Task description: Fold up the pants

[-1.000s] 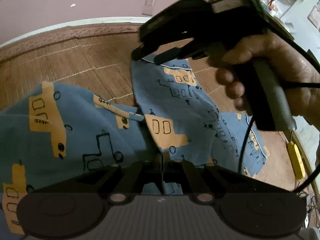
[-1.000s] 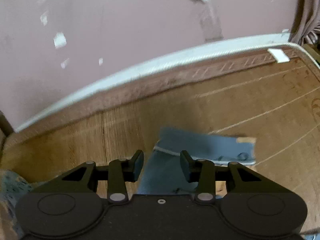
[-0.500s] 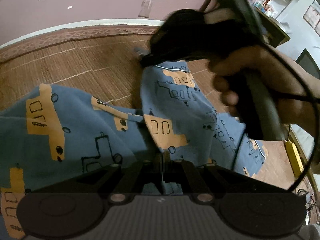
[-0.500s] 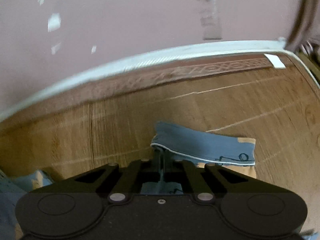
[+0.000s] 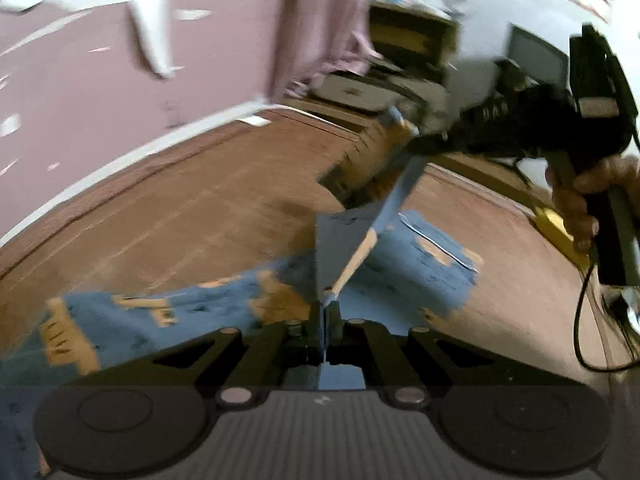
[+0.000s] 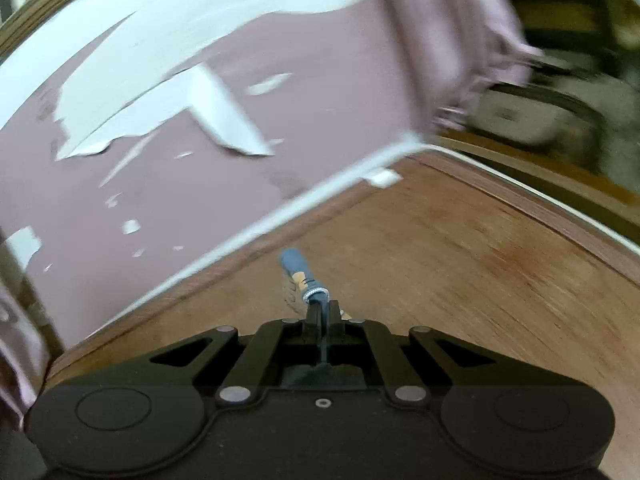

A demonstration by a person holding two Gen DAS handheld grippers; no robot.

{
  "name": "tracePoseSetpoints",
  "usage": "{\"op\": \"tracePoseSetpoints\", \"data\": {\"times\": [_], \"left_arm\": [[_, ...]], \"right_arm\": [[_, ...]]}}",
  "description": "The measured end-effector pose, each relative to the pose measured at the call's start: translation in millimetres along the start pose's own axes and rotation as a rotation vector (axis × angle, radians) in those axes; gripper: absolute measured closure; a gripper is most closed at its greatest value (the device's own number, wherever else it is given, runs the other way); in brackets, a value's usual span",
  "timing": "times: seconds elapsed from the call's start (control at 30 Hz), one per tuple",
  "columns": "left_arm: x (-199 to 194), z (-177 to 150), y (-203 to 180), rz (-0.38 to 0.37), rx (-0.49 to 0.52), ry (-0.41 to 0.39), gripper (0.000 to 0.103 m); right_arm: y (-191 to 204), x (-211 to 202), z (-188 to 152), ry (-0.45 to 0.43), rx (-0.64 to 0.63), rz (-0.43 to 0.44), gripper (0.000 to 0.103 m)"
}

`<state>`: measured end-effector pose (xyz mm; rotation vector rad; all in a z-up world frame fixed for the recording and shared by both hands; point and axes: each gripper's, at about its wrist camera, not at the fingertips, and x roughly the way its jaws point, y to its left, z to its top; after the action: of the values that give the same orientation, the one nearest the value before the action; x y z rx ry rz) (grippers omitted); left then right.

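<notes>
Both grippers clamping blue pants (image 5: 404, 264): left gripper (image 5: 325, 312) pinching a fold right at its tips, right gripper (image 5: 416, 136) ahead and above, pinching a hem. Keeping the cloth stretched between them taut and level, carrying it across without letting either pinch slip. Lying on the brown mat (image 5: 200, 208) just beyond the left gripper, long axis probably running crosswise, one leg end pointing right.
</notes>
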<state>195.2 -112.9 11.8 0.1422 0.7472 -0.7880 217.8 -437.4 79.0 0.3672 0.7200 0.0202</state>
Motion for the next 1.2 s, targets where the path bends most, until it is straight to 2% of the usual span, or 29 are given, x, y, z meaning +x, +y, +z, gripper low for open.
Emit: {"op": "tracePoseSetpoints", "data": {"times": [0.13, 0.23, 0.3, 0.33, 0.37, 0.4, 0.43, 0.5, 0.57, 0.7, 0.8, 0.87, 1.0, 1.1, 1.2], "left_arm": [[23.0, -5.6, -31.3, -0.032, 0.096, 0.113, 0.102], [31.1, -10.2, -39.2, -0.059, 0.104, 0.178, 0.096], [32.0, -8.1, -35.3, -0.083, 0.094, 0.204, 0.09], [33.0, -4.0, -33.9, -0.09, 0.093, 0.214, 0.076], [33.3, 2.8, -31.8, -0.089, 0.092, 0.221, 0.058], [32.8, 11.1, -28.8, -0.086, 0.096, 0.226, 0.051], [36.0, 18.6, -28.7, -0.085, 0.103, 0.227, 0.045], [48.2, 43.7, -26.2, -0.08, 0.114, 0.232, 0.041], [63.8, 70.8, -28.6, -0.053, 0.116, 0.228, 0.035], [112.2, 121.5, -50.8, 0.01, 0.197, 0.234, 0.035], [144.0, 140.1, -68.6, -0.014, 0.257, 0.243, 0.034], [163.2, 143.1, -78.9, -0.04, 0.306, 0.262, 0.03], [189.2, 134.3, -90.6, -0.021, 0.381, 0.263, 0.021], [196.8, 129.3, -88.9, -0.03, 0.349, 0.244, 0.02], [202.0, 130.9, -80.7, -0.063, 0.275, 0.263, 0.021]], "right_arm": [[-54.4, -11.2, -55.4, 0.009, 0.268, -0.075, 0.102], [-73.7, -11.4, -79.2, 0.027, 0.333, -0.098, 0.094], [-76.8, -11.7, -82.1, 0.055, 0.279, -0.12, 0.079], [-77.3, -12.5, -81.5, 0.063, 0.231, -0.131, 0.071], [-77.9, -12.8, -82.3, 0.066, 0.197, -0.14, 0.054], [-79.9, -14.3, -82.3, 0.062, 0.168, -0.143, 0.041], [-82.3, -15.8, -81.2, 0.058, 0.144, -0.134, 0.037], [-88.5, -17.9, -79.3, 0.035, 0.101, -0.118, 0.027], [-91.8, -17.0, -78.8, 0.023, 0.056, -0.121, 0.026], [-92.7, -10.8, -76.7, 0.014, 0.008, -0.119, 0.026], [-91.8, -6.1, -76.2, 0.021, 0.014, -0.11, 0.026], [-89.1, -4.9, -76.3, 0.017, 0.005, -0.112, 0.027], [-85.4, -8.9, -76.5, -0.005, -0.016, -0.112, 0.024], [-90.4, -9.2, -77.0, 0.007, 0.033, -0.056, 0.025], [-89.9, -4.2, -77.4, 0.025, 0.036, -0.057, 0.03]]}}
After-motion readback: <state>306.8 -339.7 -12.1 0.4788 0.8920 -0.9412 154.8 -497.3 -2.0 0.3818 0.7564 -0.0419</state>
